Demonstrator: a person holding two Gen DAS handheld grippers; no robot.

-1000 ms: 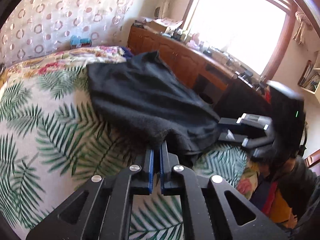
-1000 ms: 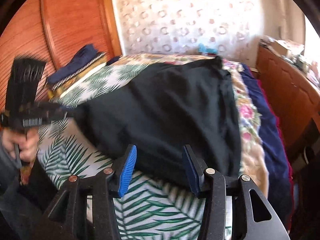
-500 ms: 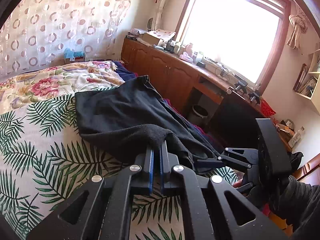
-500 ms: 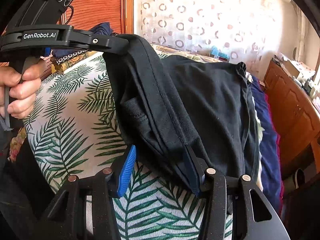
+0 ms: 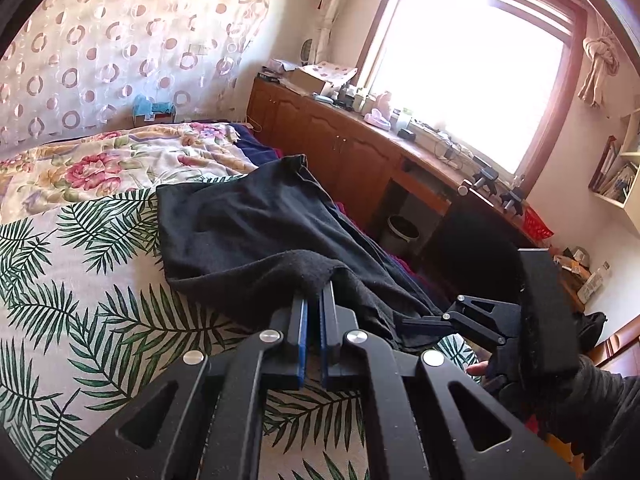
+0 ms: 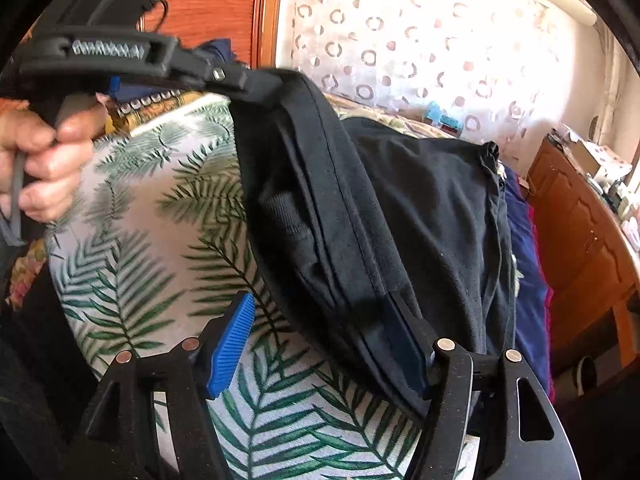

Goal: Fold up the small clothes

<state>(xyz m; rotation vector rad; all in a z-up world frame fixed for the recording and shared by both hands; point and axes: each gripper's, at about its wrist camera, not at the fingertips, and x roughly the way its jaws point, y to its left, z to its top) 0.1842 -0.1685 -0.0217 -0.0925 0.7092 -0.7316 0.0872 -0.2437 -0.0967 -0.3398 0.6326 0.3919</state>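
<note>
A black garment [image 5: 248, 232] lies on the bed, one edge lifted. My left gripper [image 5: 314, 300] is shut on its near edge and holds it above the fern-print cover; it also shows in the right wrist view [image 6: 256, 84], at the garment's raised corner [image 6: 304, 92]. My right gripper [image 6: 320, 340] is open, its blue pads [image 6: 230, 344] wide apart, with the garment's lower edge [image 6: 360, 288] draped against the right finger. In the left wrist view the right gripper [image 5: 424, 320] reaches into the garment's low edge.
The bed has a fern-print cover [image 5: 80, 300] and a floral quilt [image 5: 100, 160] behind. A wooden cabinet [image 5: 340, 152] with clutter runs under the window. A wooden wardrobe [image 6: 216, 4] and stacked clothes stand at the bed's left. A bin [image 5: 402, 232] sits by the cabinet.
My left gripper has lifted the garment's edge up and back towards me. The right gripper has moved in under the hanging edge; its jaws stay open.
</note>
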